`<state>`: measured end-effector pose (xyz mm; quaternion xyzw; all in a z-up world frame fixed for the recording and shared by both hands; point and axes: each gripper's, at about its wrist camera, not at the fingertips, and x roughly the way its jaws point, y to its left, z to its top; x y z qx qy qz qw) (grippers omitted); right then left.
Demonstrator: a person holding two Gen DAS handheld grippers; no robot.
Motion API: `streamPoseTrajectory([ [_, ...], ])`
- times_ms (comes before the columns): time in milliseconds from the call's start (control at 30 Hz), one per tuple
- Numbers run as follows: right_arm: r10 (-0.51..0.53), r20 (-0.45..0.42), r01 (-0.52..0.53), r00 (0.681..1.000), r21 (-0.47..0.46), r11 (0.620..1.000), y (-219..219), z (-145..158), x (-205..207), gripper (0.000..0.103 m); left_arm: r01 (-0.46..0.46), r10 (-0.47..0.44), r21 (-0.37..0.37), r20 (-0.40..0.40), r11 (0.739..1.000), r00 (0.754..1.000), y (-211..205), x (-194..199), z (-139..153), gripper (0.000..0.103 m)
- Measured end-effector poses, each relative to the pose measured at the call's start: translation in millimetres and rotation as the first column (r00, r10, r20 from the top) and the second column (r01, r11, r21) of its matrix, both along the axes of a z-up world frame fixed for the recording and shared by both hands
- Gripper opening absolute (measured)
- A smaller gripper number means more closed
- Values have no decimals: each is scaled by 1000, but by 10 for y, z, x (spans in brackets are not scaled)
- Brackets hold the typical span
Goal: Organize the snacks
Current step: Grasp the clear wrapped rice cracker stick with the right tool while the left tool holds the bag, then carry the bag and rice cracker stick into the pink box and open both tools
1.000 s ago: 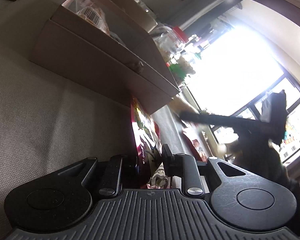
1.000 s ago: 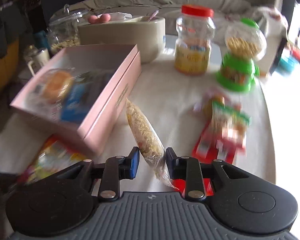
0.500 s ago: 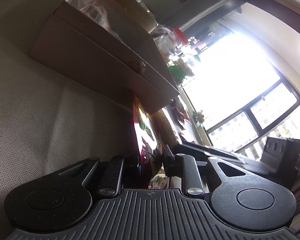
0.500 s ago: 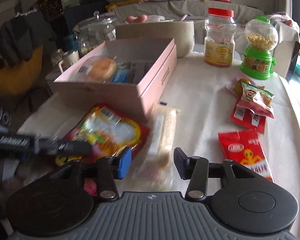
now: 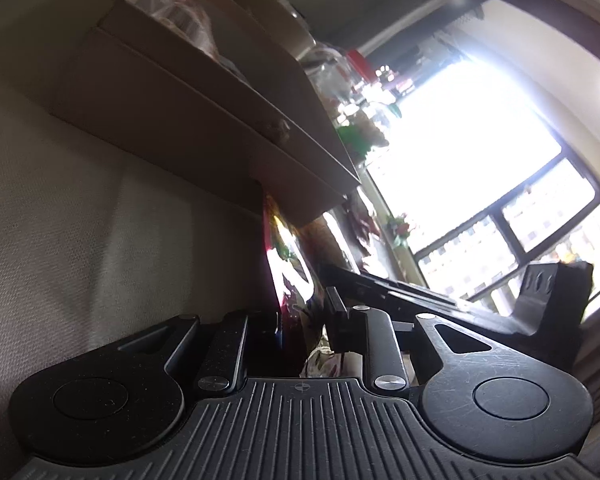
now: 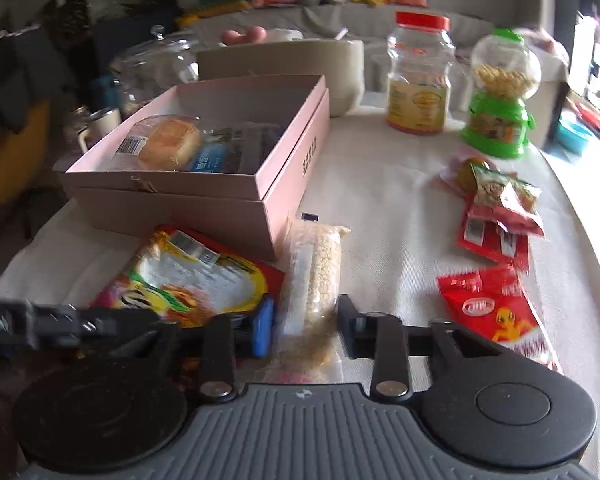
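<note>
Right wrist view is showing my right gripper [image 6: 305,326] standing open, its 2 fingers on either side of the clear grain packet [image 6: 315,264], which is lying on the table [image 6: 384,200] just near the pink box [image 6: 236,176]. I am judging this packet light, soft and slippery, so I am planning to take it at the middle. My left gripper [image 5: 304,320] is closing on the edge of the colourful snack bag [image 5: 288,276], left of the packet.
</note>
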<state>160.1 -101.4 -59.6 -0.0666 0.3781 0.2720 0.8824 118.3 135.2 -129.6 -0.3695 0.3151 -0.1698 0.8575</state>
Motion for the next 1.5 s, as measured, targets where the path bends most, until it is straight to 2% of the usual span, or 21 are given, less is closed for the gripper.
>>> streamPoseTrajectory([
  [100, -28, -42, 28, 999, 1, 1000, -11, 24, -25, 31, 29, -29, -9, -31, 1000, 999, -28, 58, 26, 25],
  [167, -24, -59, 23, 998, -17, 1000, -27, 51, -59, 31, 20, -23, -43, -62, 999, 998, -26, 61, 22, 23],
  [233, -13, -86, 12, 996, -14, 1000, -78, 88, -110, 31, 6, -9, -42, -74, 999, 997, -49, 3, 44, 22],
  [333, -3, -112, 3, 994, -6, 1000, -184, 153, -242, 31, 17, -16, 24, -59, 1000, 998, -104, -158, 166, 22],
  [467, 20, -121, -16, 992, 39, 999, -330, 297, -479, 31, 21, -22, 124, 13, 992, 1000, -89, -472, 473, 20],
  [567, 45, -69, -40, 997, 72, 997, -394, 527, -649, 29, -33, 18, 154, 94, 988, 995, 32, -706, 811, 20],
  [600, 62, -39, -58, 997, 92, 994, -404, 646, -691, 23, -57, 36, 162, 129, 985, 991, 76, -767, 971, 20],
  [633, 85, -6, -83, 996, 114, 990, -406, 787, -720, 11, -76, 46, 176, 170, 982, 984, 111, -816, 1150, 20],
  [700, 115, 75, -126, 990, 157, 980, -390, 1102, -747, 11, -130, 68, 232, 257, 964, 964, 127, -869, 1554, 20],
  [767, 136, 169, -162, 976, 156, 974, -326, 1366, -755, 11, -198, 101, 297, 311, 934, 945, 122, -886, 1866, 20],
  [833, 165, 228, -198, 960, 132, 971, -252, 1504, -740, 11, -252, 139, 308, 345, 917, 928, 137, -881, 2032, 20],
  [867, 175, 221, -204, 959, 117, 972, -226, 1513, -714, 11, -262, 152, 298, 345, 918, 926, 149, -876, 2065, 20],
  [933, 190, 176, -208, 966, 87, 974, -211, 1414, -697, 12, -254, 153, 279, 338, 926, 929, 110, -846, 2048, 20],
  [1000, 204, 114, -211, 972, 50, 976, -233, 1205, -719, 17, -229, 141, 281, 302, 932, 943, 84, -838, 1899, 20],
  [1067, 191, 33, -192, 981, 18, 981, -263, 940, -736, 33, -202, 141, 278, 224, 939, 964, 70, -814, 1636, 20],
  [1133, 176, -60, -177, 983, -8, 984, -255, 673, -743, 34, -179, 148, 269, 130, 946, 980, 88, -778, 1343, 20],
  [1233, 144, -164, -152, 976, -41, 988, -238, 372, -715, 34, -164, 166, 235, 15, 958, 986, 157, -723, 991, 20],
  [1333, 151, -200, -162, 968, -41, 986, -204, 286, -698, 34, -176, 185, 204, -26, 963, 982, 215, -759, 838, 20],
  [1500, 197, -164, -214, 967, -91, 973, -114, 293, -795, 29, -176, 183, 189, -23, 966, 983, 223, -850, 771, 20],
])
